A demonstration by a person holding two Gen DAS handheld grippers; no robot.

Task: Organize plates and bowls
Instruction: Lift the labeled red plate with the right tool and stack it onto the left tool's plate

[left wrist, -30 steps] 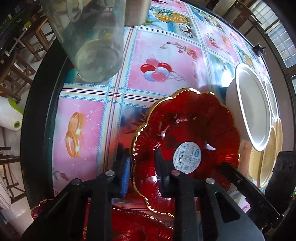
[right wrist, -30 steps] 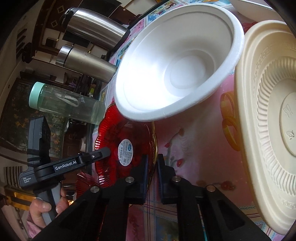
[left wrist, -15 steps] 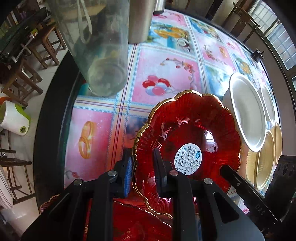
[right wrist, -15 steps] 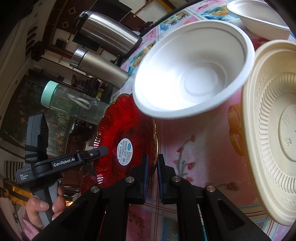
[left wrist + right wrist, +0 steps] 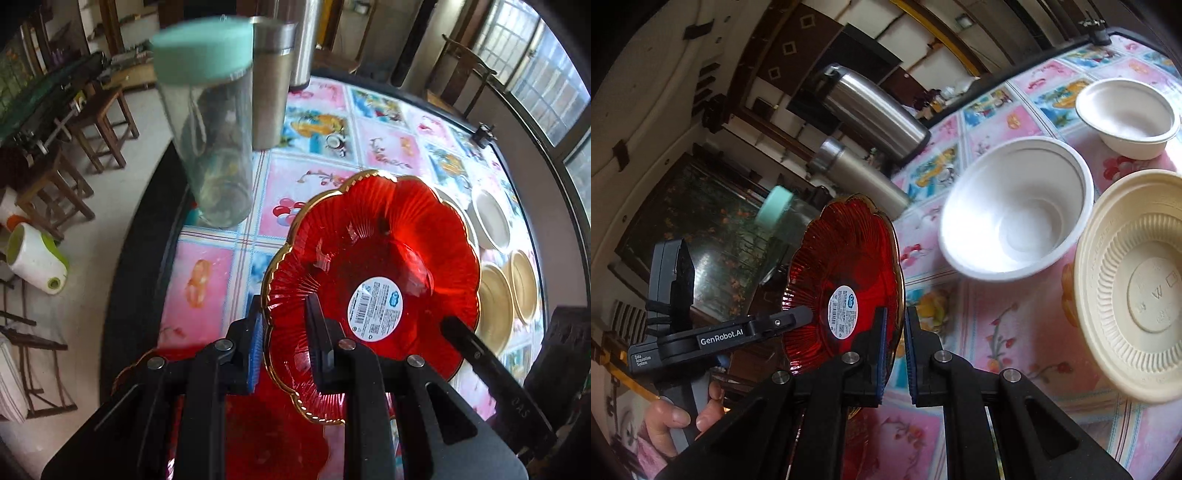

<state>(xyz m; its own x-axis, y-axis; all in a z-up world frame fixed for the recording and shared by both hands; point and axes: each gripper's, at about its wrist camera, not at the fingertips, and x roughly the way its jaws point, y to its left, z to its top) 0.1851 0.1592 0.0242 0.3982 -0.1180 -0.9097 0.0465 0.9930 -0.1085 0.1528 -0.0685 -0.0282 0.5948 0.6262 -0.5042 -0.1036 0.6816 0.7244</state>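
Observation:
A red scalloped plate with a gold rim and a round white label is held up off the table, tilted steeply on edge. My left gripper is shut on its near rim, one finger on each face. My right gripper is shut on the opposite rim of the same red plate. A second red plate lies on the table under my left gripper. A large white bowl, a smaller white bowl and a cream ribbed plate sit on the patterned tablecloth to the right.
A clear bottle with a mint lid stands near the table's left edge. A steel flask and a steel thermos stand behind it. Wooden stools sit on the floor beyond the table's left edge. A hand grips the left tool.
Both grippers have risen with the red plate, lifting it well above the table and tipping it more upright. The bowls and the cream plate now look farther away.

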